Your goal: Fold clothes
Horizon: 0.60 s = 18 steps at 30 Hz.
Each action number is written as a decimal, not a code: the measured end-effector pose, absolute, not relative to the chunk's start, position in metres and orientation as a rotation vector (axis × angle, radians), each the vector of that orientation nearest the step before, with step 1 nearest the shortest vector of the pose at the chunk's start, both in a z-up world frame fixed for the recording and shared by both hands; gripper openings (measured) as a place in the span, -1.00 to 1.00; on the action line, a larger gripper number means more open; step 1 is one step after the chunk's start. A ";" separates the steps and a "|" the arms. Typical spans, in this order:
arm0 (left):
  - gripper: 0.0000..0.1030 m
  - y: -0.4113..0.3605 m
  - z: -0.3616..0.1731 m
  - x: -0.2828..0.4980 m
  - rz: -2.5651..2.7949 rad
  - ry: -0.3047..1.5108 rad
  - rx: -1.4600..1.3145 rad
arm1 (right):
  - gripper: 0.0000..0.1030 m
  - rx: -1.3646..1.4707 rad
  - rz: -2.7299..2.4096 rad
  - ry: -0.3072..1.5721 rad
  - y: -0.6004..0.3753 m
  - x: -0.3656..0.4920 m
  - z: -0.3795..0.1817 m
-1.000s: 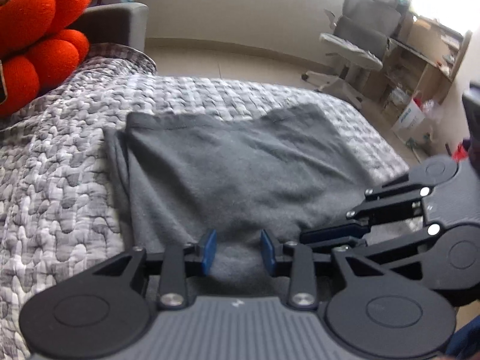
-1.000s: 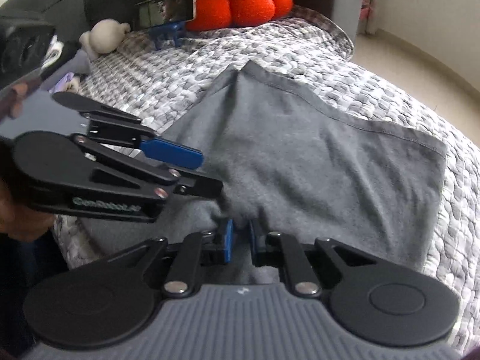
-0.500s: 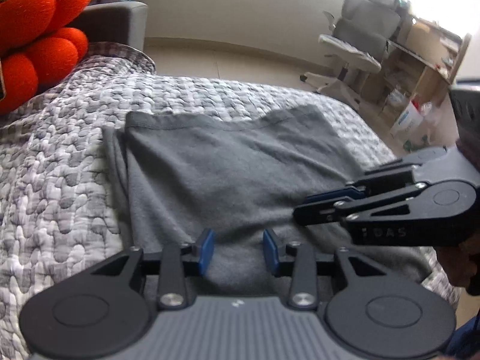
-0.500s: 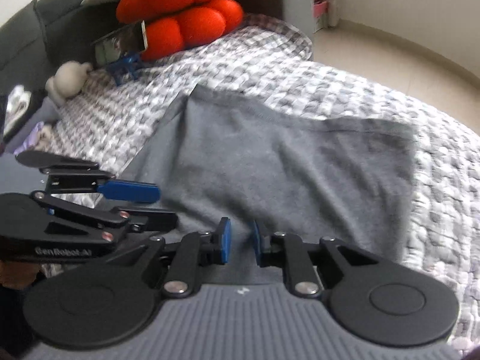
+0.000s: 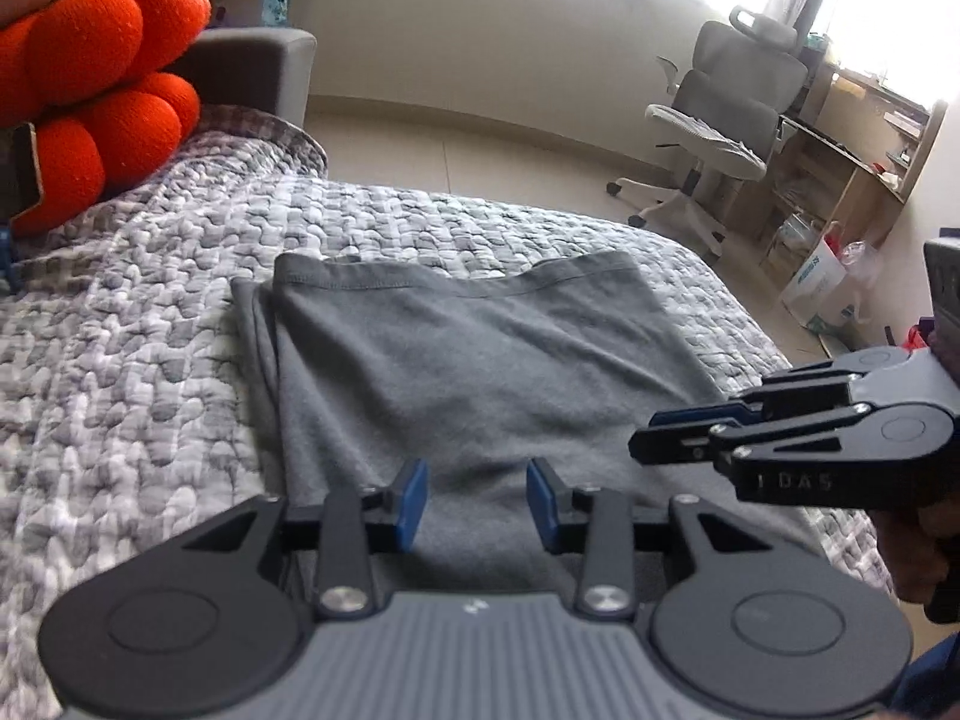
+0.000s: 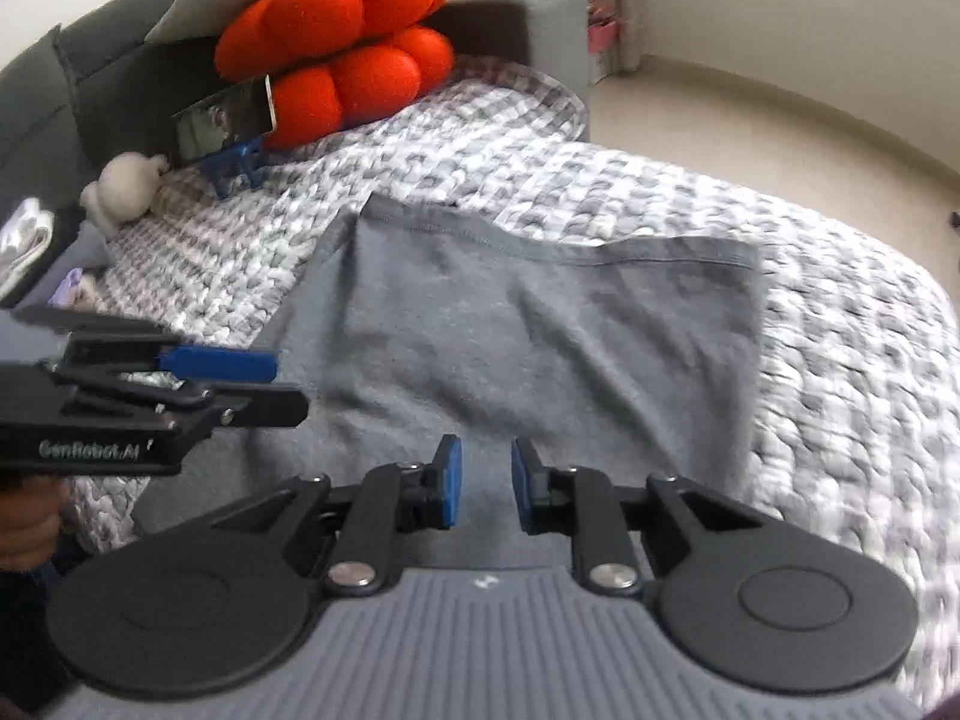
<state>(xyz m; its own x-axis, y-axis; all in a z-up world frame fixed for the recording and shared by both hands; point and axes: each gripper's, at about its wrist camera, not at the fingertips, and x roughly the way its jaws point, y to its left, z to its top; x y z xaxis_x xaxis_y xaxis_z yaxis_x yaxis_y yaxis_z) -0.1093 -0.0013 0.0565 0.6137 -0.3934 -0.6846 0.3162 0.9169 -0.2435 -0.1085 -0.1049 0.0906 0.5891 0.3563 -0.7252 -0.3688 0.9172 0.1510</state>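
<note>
A grey garment (image 5: 480, 360) lies folded flat on the grey-and-white quilt (image 5: 120, 330), its hemmed edge at the far side. In the left wrist view my left gripper (image 5: 477, 504) hovers open over the garment's near edge with nothing between its blue pads. My right gripper (image 5: 645, 435) shows at the right, above the garment's near right corner. In the right wrist view the garment (image 6: 540, 348) spreads ahead of my right gripper (image 6: 486, 483), which is open and holds nothing. The left gripper (image 6: 270, 381) reaches in from the left, held by a hand.
An orange cushion (image 6: 342, 42) and a phone on a blue stand (image 6: 222, 126) sit at the sofa end, with a small plush toy (image 6: 126, 192) beside them. Past the bed's far edge are bare floor, an office chair (image 5: 720, 120) and a cluttered desk (image 5: 870, 150).
The right gripper, pinched on the garment's near edge a second ago, has opened and let it go. Both grippers have drawn back and up; the garment now lies flat.
</note>
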 end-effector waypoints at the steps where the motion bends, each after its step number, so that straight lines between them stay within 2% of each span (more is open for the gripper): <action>1: -0.27 -0.001 0.057 -0.115 -0.408 0.811 -0.109 | -0.54 0.001 0.409 0.823 -0.105 -0.120 0.093; 6: -0.27 -0.002 0.059 -0.145 -0.395 0.799 -0.134 | -0.54 -0.002 0.348 0.770 -0.091 -0.165 0.094; 10: -0.27 -0.006 0.042 -0.162 -0.362 0.808 -0.102 | -0.54 0.060 0.319 0.806 -0.088 -0.187 0.081; 14: -0.27 -0.016 0.028 -0.173 -0.342 0.756 -0.009 | -0.48 -0.108 0.281 0.836 -0.060 -0.196 0.057; 17: -0.27 -0.015 0.032 -0.173 -0.330 0.767 -0.001 | -0.48 -0.092 0.273 0.840 -0.063 -0.197 0.058; 18: -0.27 -0.009 0.032 -0.174 -0.328 0.775 -0.028 | -0.54 -0.060 0.270 0.845 -0.068 -0.198 0.059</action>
